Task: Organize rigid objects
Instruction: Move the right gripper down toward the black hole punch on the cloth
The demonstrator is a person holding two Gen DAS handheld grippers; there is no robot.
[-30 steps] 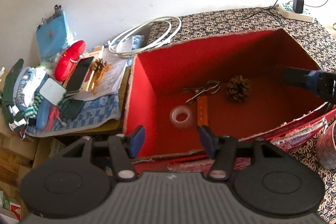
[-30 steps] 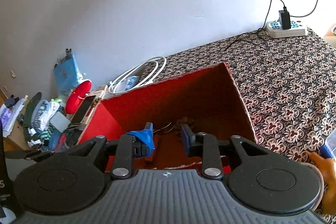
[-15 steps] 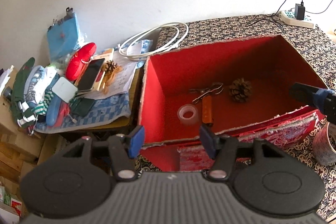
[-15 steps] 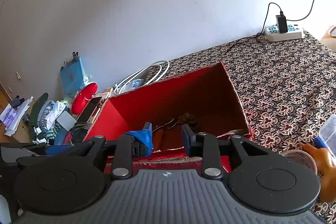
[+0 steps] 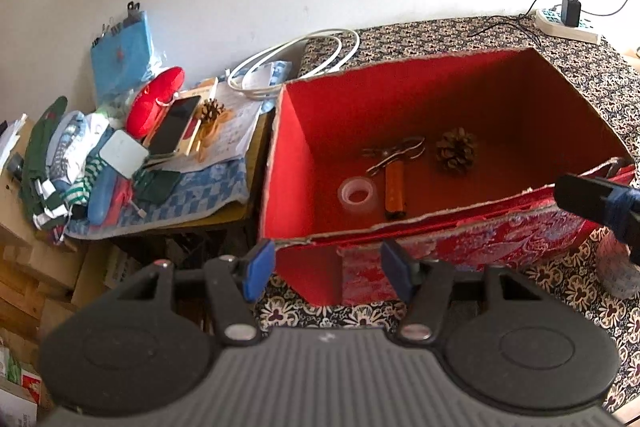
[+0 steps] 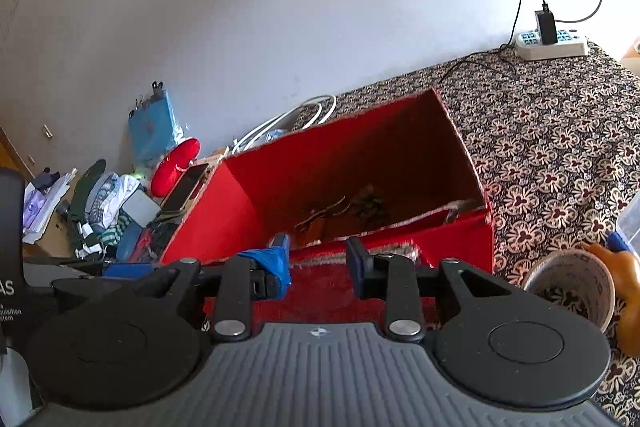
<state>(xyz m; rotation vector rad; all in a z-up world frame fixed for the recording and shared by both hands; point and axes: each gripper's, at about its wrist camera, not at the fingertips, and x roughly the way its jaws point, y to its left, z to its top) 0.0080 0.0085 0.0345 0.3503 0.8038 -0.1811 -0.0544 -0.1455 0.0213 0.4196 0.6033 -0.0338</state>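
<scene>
A red open box [image 5: 304,163] stands on the patterned table. In it lie a clear tape roll [image 5: 357,194], an orange-handled tool [image 5: 394,187], metal scissors or clips [image 5: 394,153] and a pine cone [image 5: 456,151]. My left gripper [image 5: 327,269] is open and empty, just before the box's near wall. My right gripper [image 6: 318,261] is open and empty, above the box's near edge [image 6: 400,251]; one of its fingers [image 5: 592,201] shows at the right of the left wrist view. A patterned cup [image 6: 572,287] stands at the right.
A side table [image 5: 168,219] left of the box carries a phone [image 5: 174,127], a red pouch [image 5: 154,101], a second pine cone [image 5: 211,109], clothes and papers. A white cable coil [image 5: 296,63] and a power strip [image 6: 552,45] lie near the wall. An orange object [image 6: 624,291] sits beside the cup.
Both grippers have drawn back and up from the box. The right gripper has left the inside of the box. The objects in the box have not moved.
</scene>
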